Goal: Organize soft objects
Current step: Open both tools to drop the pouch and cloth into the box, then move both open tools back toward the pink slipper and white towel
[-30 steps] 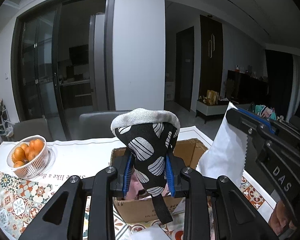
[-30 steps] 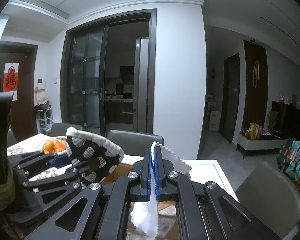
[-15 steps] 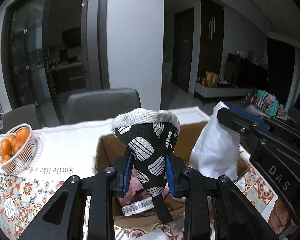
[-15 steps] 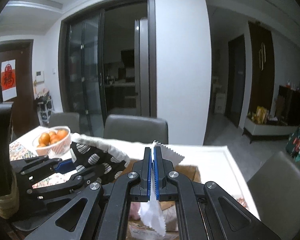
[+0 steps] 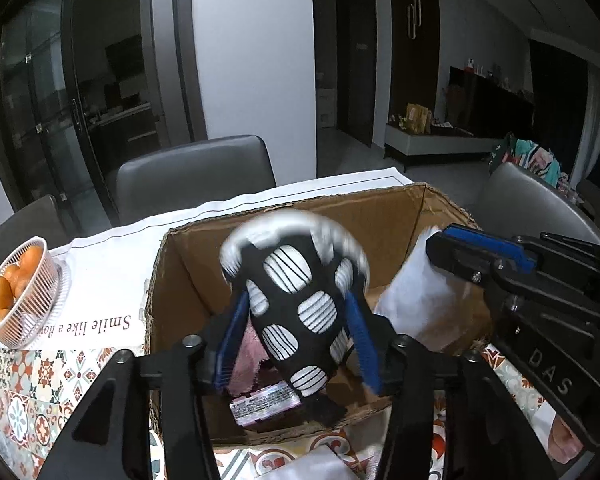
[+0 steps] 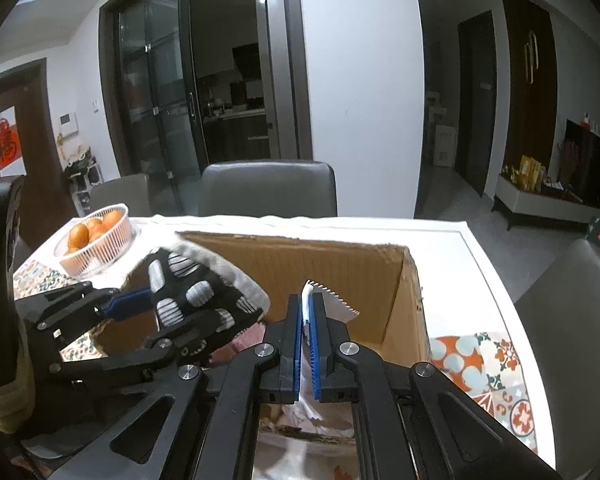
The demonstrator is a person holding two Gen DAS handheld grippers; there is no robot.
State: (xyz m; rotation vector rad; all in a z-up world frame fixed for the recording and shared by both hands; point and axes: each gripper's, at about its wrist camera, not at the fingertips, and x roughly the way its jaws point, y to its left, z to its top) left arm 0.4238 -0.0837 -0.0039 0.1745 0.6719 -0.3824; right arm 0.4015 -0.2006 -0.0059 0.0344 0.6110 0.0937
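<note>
Your left gripper [image 5: 296,344], jaws spread apart: the mitt [image 5: 300,300] sits between the blue pads [image 5: 232,344] w/ a gap on the right side, blurred. Can't tell if the left pad touches it. Mitt is over the box [image 5: 188,264], black w/ white striped ovals, grey cuff on top. Under it, inside the box: pink cloth [image 5: 246,364] and a small labelled packet [image 5: 266,402].

Your right gripper [image 6: 308,336], jaws closed on the white cloth [image 6: 334,304]; zigzag edge sticks up past the pads, rest hangs into the box, near its right wall.

L to R on the table [image 6: 440,236]: orange basket [image 5: 18,292] at far left on the white runner, apart from the box; box mid-table; patterned tile cover [image 6: 488,364] right of the box. Grey chairs [image 5: 196,176] behind the table.
</note>
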